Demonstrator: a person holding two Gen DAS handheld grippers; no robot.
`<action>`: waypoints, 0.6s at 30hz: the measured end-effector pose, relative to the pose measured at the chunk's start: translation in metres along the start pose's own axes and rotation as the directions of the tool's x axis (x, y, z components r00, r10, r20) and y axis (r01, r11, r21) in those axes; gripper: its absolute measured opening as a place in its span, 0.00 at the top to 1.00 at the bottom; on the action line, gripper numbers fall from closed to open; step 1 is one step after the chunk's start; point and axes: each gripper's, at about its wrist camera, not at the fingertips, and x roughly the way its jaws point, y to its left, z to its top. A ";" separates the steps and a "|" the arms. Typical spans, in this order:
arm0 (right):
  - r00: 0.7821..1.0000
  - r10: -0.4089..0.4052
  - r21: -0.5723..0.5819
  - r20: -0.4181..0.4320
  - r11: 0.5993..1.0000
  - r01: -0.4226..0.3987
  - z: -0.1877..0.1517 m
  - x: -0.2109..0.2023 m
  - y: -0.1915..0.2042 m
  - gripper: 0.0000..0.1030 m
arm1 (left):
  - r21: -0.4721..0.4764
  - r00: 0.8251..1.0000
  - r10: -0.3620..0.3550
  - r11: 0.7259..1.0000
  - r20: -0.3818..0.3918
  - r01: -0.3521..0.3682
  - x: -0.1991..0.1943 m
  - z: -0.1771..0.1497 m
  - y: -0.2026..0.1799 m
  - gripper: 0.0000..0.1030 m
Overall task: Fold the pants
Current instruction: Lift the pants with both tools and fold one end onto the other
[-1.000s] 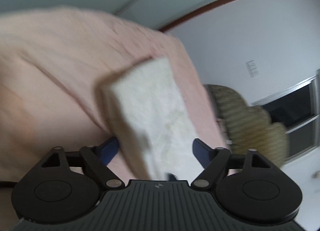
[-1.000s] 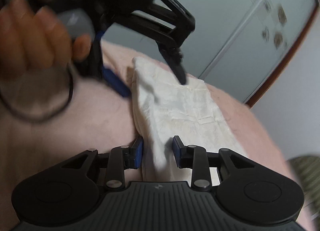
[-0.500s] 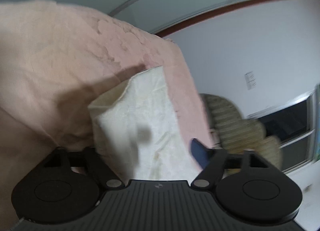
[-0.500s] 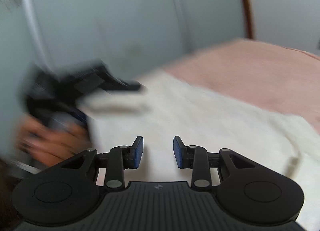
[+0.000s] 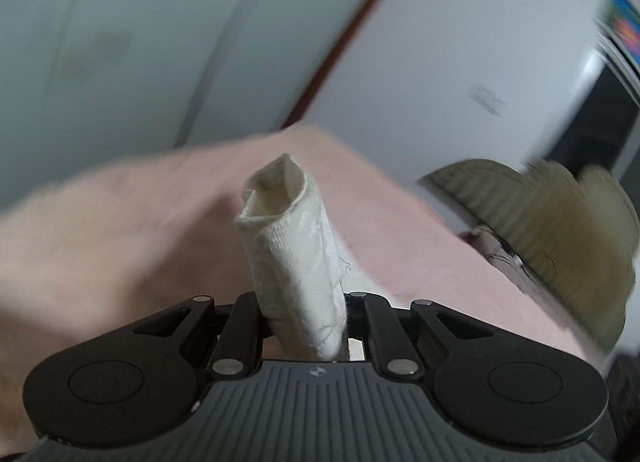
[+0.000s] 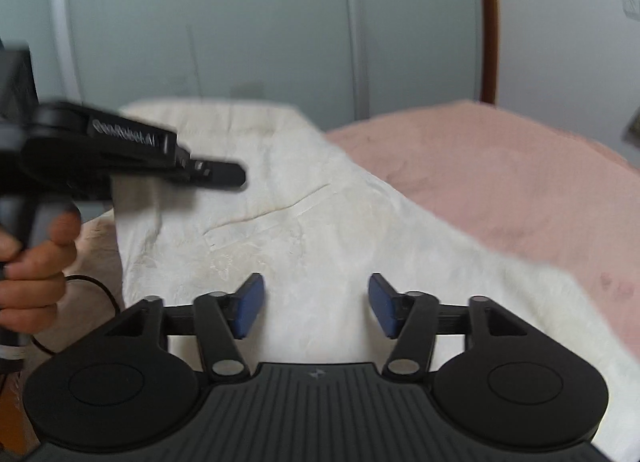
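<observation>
Left gripper (image 5: pixel 304 310) closing on cloth; right gripper (image 6: pixel 316 304) opening, empty.

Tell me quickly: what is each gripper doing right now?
Left gripper: closing, pinching the cream pants.
Right gripper: opening, gripping nothing.

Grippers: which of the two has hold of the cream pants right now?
The left gripper: it is closing, with a bunched roll of the cream textured fabric pants between its fingers. The right gripper is opening above the fabric, with nothing pinched.
</observation>
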 end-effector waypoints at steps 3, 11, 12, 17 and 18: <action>0.998 0.019 -0.080 0.052 0.997 -0.015 0.004 -0.015 0.002 0.41 | 0.159 0.999 -0.040 0.987 0.031 0.035 -0.015 -0.004 -0.042 0.88; 0.988 0.020 -0.109 0.155 0.994 -0.003 -0.012 -0.073 -0.036 0.36 | 0.426 0.987 -0.157 0.895 0.025 0.132 -0.031 -0.044 -0.135 0.88; 0.983 0.004 -0.096 0.181 0.995 0.013 -0.017 -0.084 -0.042 0.36 | 0.444 0.985 -0.173 0.884 0.021 0.146 -0.032 -0.050 -0.144 0.88; 0.970 -0.067 -0.031 0.232 0.997 0.076 -0.043 -0.132 -0.072 0.35 | 0.487 0.968 -0.247 0.841 -0.041 0.235 -0.027 -0.088 -0.189 0.87; 0.971 -0.083 -0.022 0.224 0.996 0.090 -0.049 -0.139 -0.077 0.35 | 0.492 0.964 -0.259 0.833 -0.058 0.254 -0.025 -0.096 -0.197 0.86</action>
